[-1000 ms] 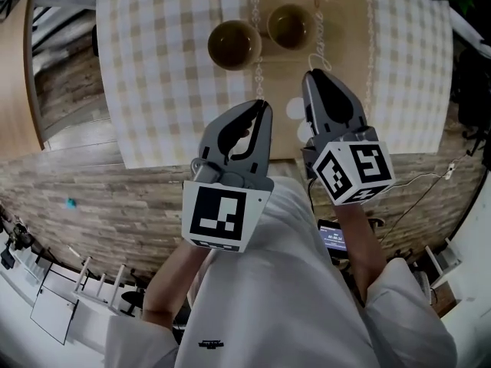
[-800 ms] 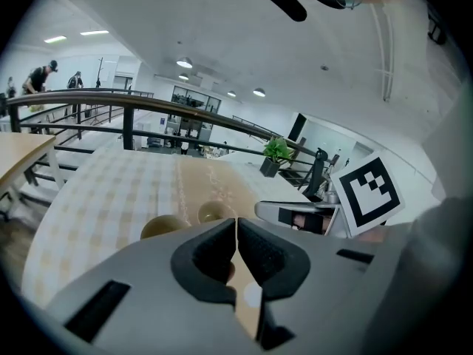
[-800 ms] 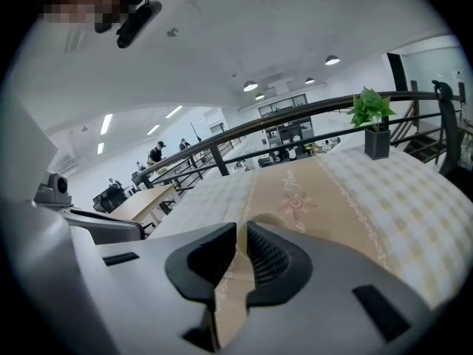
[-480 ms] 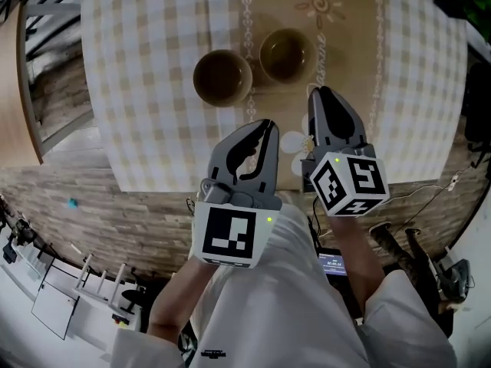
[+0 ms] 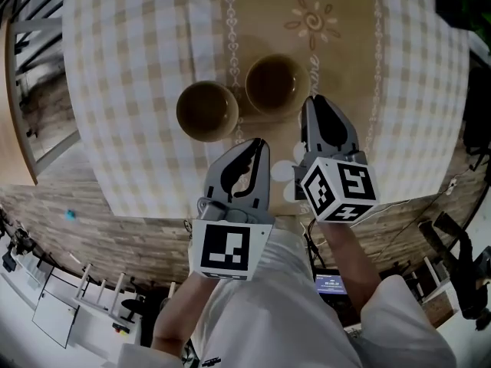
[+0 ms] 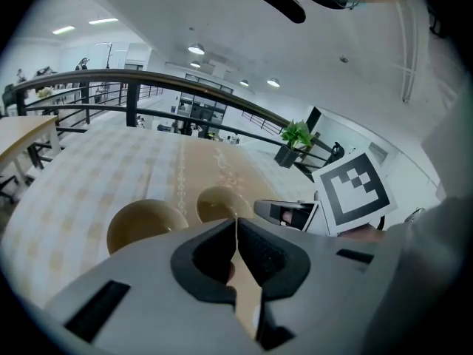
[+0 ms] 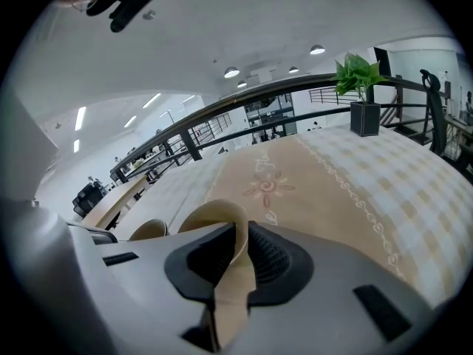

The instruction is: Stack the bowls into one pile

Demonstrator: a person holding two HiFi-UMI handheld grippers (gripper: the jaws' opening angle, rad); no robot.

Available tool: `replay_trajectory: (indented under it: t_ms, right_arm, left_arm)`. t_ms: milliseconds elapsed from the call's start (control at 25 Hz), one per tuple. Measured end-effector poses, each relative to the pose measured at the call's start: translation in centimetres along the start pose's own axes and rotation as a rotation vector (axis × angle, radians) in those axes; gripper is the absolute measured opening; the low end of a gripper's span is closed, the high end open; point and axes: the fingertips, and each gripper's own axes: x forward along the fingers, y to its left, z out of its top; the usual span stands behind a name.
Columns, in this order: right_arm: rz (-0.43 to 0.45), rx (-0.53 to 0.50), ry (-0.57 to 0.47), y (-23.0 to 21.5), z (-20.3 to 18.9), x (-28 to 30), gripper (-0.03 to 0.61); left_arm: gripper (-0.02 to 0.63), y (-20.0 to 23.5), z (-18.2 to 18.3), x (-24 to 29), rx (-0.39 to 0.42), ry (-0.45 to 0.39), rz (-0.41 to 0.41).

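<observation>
Where the person stands: at the near edge of the checked tablecloth (image 5: 123, 90), white sleeves (image 5: 399, 313) forward, a gripper in each hand.
Left gripper (image 5: 261, 142): held over the cloth's near hem, jaws pressed together with nothing between them, pointing towards the bowls but short of them.
Right gripper (image 5: 309, 100): a little further forward, jaws drawn in to a thin slit, nothing between the pads as far as I can see. Its tips sit just beside the right-hand bowl's right rim, and I cannot tell whether they touch it.
Left-hand bowl (image 5: 205, 112): upright on the checked part of the cloth, brown inside.
Right-hand bowl (image 5: 272, 83): upright on the tan runner (image 5: 337, 44), just beside the other bowl and slightly further off. The two stand side by side, not stacked.
Far side: a potted plant (image 7: 358, 76) stands by a dark railing (image 7: 222, 113).
</observation>
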Motion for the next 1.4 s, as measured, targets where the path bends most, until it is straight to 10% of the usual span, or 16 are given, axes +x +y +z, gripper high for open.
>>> replay_trajectory:
  t_ms: [1400]
  right_arm:
    - [0.036, 0.065, -0.054, 1.3, 1.4, -1.8, 0.037]
  left_arm:
    - [0.028, 1.2, -0.8, -2.3, 0.033, 0.012, 0.017]
